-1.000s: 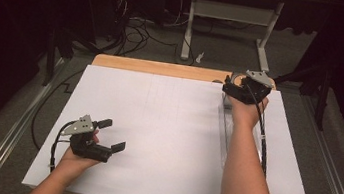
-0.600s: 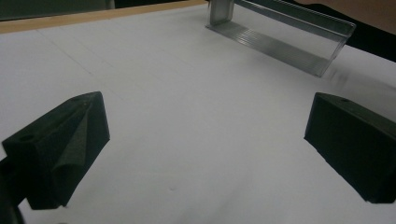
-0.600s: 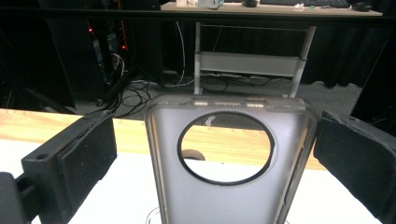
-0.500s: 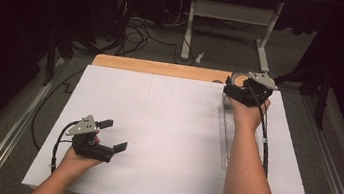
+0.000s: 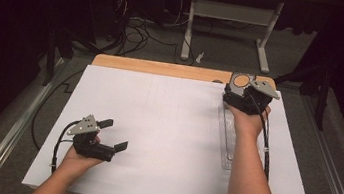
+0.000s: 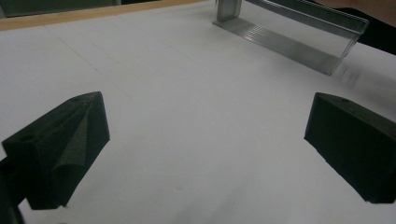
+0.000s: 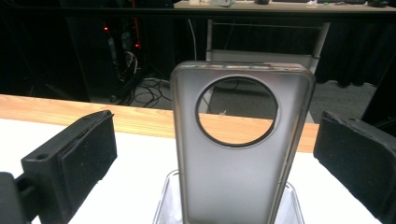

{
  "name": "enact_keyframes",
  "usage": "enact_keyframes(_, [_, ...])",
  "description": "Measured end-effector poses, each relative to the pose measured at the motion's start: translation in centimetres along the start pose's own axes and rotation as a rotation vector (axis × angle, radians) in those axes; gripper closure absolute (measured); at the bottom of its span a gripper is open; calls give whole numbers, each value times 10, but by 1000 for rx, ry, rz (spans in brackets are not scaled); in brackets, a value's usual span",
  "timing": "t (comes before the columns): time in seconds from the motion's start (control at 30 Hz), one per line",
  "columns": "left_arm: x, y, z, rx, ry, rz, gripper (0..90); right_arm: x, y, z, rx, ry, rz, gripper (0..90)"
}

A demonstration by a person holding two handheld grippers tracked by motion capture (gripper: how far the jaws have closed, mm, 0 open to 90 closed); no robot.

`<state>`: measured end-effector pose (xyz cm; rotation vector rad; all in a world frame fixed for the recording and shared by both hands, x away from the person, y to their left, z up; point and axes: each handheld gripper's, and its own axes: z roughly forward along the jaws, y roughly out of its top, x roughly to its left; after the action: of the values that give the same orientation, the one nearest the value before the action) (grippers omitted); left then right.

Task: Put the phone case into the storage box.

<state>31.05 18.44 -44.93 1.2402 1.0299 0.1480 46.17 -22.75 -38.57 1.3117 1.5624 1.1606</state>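
A grey phone case [image 7: 240, 154] with a round camera hole stands upright in the far end of a long clear plastic tray [image 5: 226, 144] at the right of the white sheet. My right gripper [image 7: 217, 123] is open, one jaw on each side of the case and neither touching it. From above, the right gripper [image 5: 243, 95] sits just behind the case [image 5: 240, 81]. My left gripper [image 5: 114, 135] rests near the front left, open and holding nothing. The left gripper [image 6: 208, 116] faces the clear tray [image 6: 289, 32] across bare sheet.
A white sheet [image 5: 166, 126] covers most of the wooden table [image 5: 163, 68], whose far edge shows bare wood. Beyond it are a dark floor, cables [image 5: 138, 32] and a white desk frame [image 5: 230, 19]. A metal rail [image 5: 14, 127] runs along the table's left side.
The right hand has drawn back slightly toward the near side, so the case top shows beyond the gripper. The left gripper has hardly moved.
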Motion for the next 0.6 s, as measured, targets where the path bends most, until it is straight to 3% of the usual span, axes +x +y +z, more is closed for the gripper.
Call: enact_keyframes(0.6, [0,0,3,8,33,10,12,11,-6,-31,-16,70,0,4])
